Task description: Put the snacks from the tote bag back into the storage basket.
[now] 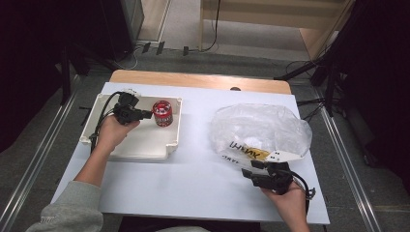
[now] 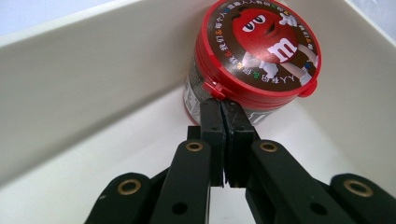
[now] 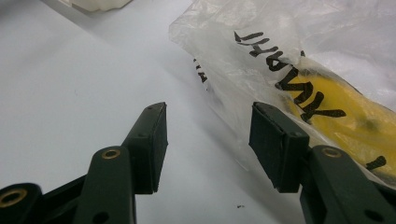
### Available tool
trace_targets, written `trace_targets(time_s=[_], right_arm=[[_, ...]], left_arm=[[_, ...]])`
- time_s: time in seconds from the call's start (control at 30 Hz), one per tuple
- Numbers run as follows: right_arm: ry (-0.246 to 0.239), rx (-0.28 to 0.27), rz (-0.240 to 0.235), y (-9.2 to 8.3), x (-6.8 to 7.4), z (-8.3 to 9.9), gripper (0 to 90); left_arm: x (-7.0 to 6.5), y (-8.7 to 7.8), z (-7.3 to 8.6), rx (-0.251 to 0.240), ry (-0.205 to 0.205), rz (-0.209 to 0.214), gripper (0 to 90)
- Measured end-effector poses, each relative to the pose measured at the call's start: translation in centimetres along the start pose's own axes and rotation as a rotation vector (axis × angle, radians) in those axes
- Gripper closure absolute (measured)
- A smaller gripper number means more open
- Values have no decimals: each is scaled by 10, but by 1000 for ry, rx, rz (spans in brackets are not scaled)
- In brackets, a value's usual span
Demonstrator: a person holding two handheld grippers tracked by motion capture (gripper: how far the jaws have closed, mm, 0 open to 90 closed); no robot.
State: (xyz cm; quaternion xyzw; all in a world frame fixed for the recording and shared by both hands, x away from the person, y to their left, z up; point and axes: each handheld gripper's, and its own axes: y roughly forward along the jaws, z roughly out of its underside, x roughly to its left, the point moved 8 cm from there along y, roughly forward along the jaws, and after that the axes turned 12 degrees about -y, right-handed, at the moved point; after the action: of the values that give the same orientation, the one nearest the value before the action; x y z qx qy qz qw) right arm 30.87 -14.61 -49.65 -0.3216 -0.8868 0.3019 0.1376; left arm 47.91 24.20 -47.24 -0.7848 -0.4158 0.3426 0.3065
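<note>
Keeping your left gripper (image 2: 223,105) pressed together, empty, against the red candy tub (image 2: 254,58) in the far corner of the white tray (image 2: 84,79), back off and spread it (your right gripper (image 3: 208,128) waits spread beside the plastic bag (image 3: 299,51)) before grasping the tub's sides.

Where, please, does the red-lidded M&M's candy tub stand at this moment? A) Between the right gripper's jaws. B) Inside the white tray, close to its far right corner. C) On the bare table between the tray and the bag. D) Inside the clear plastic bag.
B: in the high view the M&M's candy tub stands upright inside the white tray, near its far right corner, with the shut left gripper right beside it.
</note>
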Motion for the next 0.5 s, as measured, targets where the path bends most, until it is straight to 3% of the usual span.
trace_targets(time_s=[0.27, 0.5], right_arm=[[5, -1, -4, 0, 0, 0, 478], [3, -2, -5, -1, 0, 0, 478]], left_arm=[[-1, -1, 2, 15, -5, 8, 862], [-8, -8, 3, 21, -9, 40, 793]])
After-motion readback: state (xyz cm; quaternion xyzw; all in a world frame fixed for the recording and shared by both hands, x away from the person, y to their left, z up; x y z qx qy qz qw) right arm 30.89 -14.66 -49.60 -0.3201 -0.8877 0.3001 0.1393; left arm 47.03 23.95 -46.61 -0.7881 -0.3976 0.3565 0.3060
